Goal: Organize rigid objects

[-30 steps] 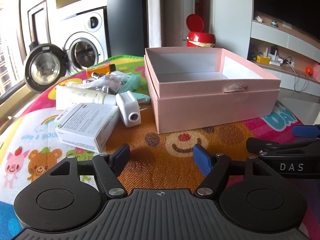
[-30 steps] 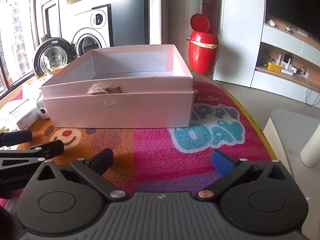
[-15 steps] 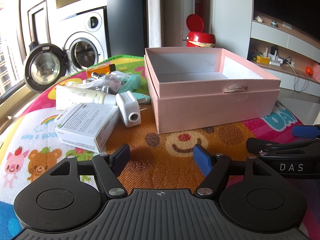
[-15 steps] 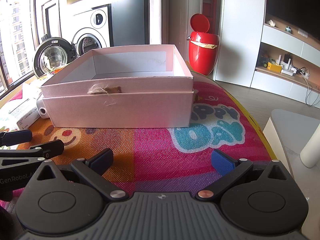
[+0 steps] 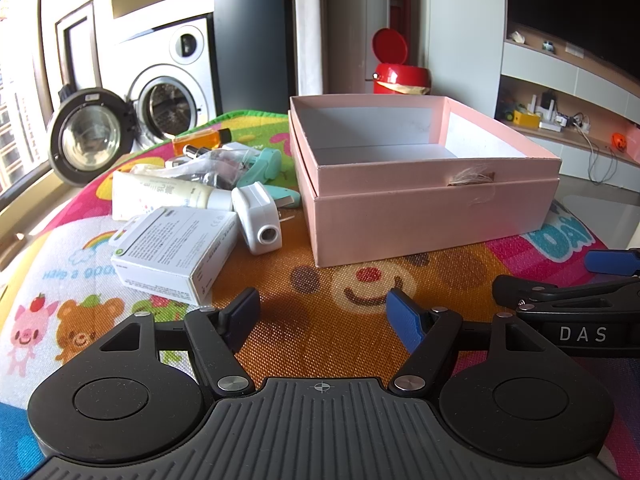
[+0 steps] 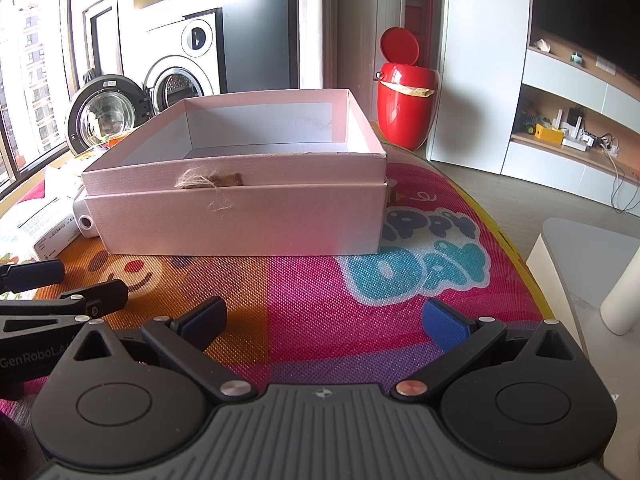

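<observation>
Nearest the cameras, both tools sit low over the colourful play mat (image 5: pixel 328 312) with nothing in them: the left gripper (image 5: pixel 322 314) has its blue pads moderately apart, and the right gripper (image 6: pixel 324 320) is spread wider, its fingers equally empty. Each shows at the edge of the other's view, so they hover side by side, apart from every object. Just beyond the left gripper and off to its left lies the white carton (image 5: pixel 176 254), flat on the mat, with the white plug adapter (image 5: pixel 258 222) just beside it, between the carton and the pink box (image 5: pixel 420 216). Behind these sit the cream tube (image 5: pixel 168 194), a crinkled clear bag (image 5: pixel 212 164), teal plastic pieces (image 5: pixel 264 166) and an amber bottle (image 5: pixel 202 140), crowded together and partly overlapping. The pink box stands open to the right of this pile and looks empty, so sorting has apparently not begun. The sensible first pick is the carton or the adapter, the closest and least tangled. For the carton, the left gripper probably needs to open wider and close across its short side; the adapter suits the present opening, gripped on its flat faces. Lift clear of the box's near wall (image 6: pixel 234 174) before lowering inside, and set pieces against a corner to leave room.
</observation>
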Motion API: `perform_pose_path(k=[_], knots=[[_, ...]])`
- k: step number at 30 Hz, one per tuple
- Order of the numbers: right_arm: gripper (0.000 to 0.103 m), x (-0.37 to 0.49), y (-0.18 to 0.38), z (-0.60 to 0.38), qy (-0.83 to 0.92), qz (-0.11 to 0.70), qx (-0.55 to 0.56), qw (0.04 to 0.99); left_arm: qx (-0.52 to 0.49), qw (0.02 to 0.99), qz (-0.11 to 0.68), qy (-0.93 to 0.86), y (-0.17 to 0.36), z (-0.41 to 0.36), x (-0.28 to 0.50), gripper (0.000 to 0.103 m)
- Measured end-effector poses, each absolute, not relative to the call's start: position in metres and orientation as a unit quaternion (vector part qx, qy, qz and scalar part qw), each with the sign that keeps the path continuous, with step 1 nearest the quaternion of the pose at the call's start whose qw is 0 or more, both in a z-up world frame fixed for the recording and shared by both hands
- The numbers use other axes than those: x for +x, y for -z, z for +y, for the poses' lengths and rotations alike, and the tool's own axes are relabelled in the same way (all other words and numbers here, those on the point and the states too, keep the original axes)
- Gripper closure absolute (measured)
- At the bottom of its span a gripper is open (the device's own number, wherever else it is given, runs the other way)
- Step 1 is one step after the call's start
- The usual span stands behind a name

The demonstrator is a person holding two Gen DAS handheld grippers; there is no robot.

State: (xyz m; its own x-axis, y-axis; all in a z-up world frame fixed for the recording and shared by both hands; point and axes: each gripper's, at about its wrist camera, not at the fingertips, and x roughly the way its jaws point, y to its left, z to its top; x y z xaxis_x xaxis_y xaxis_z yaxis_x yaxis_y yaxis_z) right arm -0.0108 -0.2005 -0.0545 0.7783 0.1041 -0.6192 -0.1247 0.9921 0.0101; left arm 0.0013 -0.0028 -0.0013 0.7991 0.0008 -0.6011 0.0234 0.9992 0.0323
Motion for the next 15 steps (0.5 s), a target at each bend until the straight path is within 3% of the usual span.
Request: perform_pose_path(k=[15], knots=[[0.0, -0.0111, 0.0551, -0.2007, -0.061, 0.327, -0.017, 0.943, 0.019, 0.948, 0.317, 0.006, 0.0, -0.0019, 0.0004, 0.026]])
